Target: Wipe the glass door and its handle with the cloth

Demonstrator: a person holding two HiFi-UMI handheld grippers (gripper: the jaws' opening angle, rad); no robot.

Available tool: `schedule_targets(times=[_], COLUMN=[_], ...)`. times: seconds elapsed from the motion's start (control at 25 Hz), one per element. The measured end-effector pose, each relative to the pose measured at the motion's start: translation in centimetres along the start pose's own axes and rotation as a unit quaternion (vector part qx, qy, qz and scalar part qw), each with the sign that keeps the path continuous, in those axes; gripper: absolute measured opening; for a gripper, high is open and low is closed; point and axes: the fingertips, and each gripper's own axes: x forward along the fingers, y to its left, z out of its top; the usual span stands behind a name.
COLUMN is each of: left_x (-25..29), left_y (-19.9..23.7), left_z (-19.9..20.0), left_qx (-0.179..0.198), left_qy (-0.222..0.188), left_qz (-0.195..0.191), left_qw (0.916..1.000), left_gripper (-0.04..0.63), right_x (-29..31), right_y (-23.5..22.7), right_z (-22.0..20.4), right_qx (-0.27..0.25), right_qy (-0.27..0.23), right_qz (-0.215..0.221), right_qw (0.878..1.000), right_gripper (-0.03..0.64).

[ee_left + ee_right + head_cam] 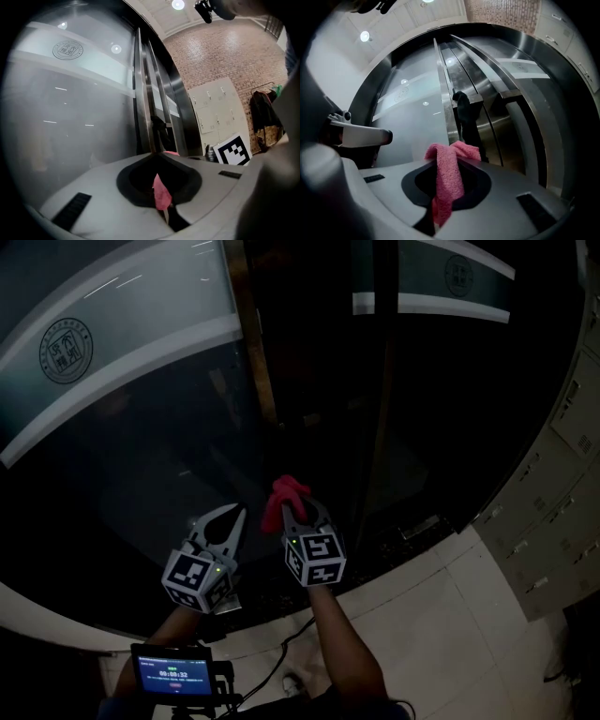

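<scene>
Right gripper [302, 514]: fingers clamped on pink cloth [449, 178]. The cloth runs down through the hollow between the fingers and bunches over the tips at 12 o'clock. Head view: the cloth is low on the glass door [141, 465], just right of centre; can't tell if it touches the glass.

Left gripper [158, 154]: at 9 o'clock of the right one, close beside it, not touching. Fingers together, tips meeting. A thin pink strip [161, 193] sits pinched in the hollow between them; can't tell what it is.

Both grippers point up at the door. The door is dark, with a frosted band [141, 352] bearing a round seal at 10 o'clock. A brass vertical bar [258, 343] stands at 12 o'clock, with a dark vertical bar [380, 381] at 1 o'clock of it. Which one is the handle: can't tell.

Lockers [562, 474] at 3 o'clock. Tiled floor [450, 615] at 5 o'clock. Small lit screen [173, 673] at 7 o'clock.
</scene>
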Motion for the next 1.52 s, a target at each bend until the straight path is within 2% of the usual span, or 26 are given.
schedule_targets(times=[0.28, 0.48, 0.72, 1.12, 1.36, 1.52], left_x=[0.0, -0.3, -1.6, -5.6, -7.9, -9.3], left_y=[-0.3, -0.3, -0.2, -2.3, -4.5, -7.8], left_z=[-2.8, -4.0, -3.0, 0.1, 2.6, 4.9], left_qx=[-0.005, -0.018, -0.026, -0.067, -0.07, -0.058], left_qy=[0.014, 0.026, 0.008, -0.015, -0.033, -0.034], left_qz=[-0.007, -0.002, 0.009, 0.029, 0.055, 0.082], left_qw=[0.9999, 0.9995, 0.9996, 0.9972, 0.9955, 0.9944], left_gripper=[0.008, 0.008, 0.008, 0.008, 0.008, 0.008], right_x=[1.1, 1.3, -0.5, -6.5, -10.4, -13.5], right_y=[2.3, 2.4, 3.7, 8.4, 10.2, 10.8], right_z=[-4.0, -3.4, -0.3, 6.0, 8.5, 10.1], right_qx=[0.007, -0.009, -0.032, -0.057, -0.076, -0.09], right_qy=[0.037, 0.047, 0.037, 0.01, 0.001, -0.009], right_qz=[0.016, 0.019, 0.025, 0.064, 0.104, 0.146], right_qw=[0.999, 0.999, 0.998, 0.996, 0.992, 0.985], right_gripper=[0.034, 0.034, 0.032, 0.032, 0.032, 0.034])
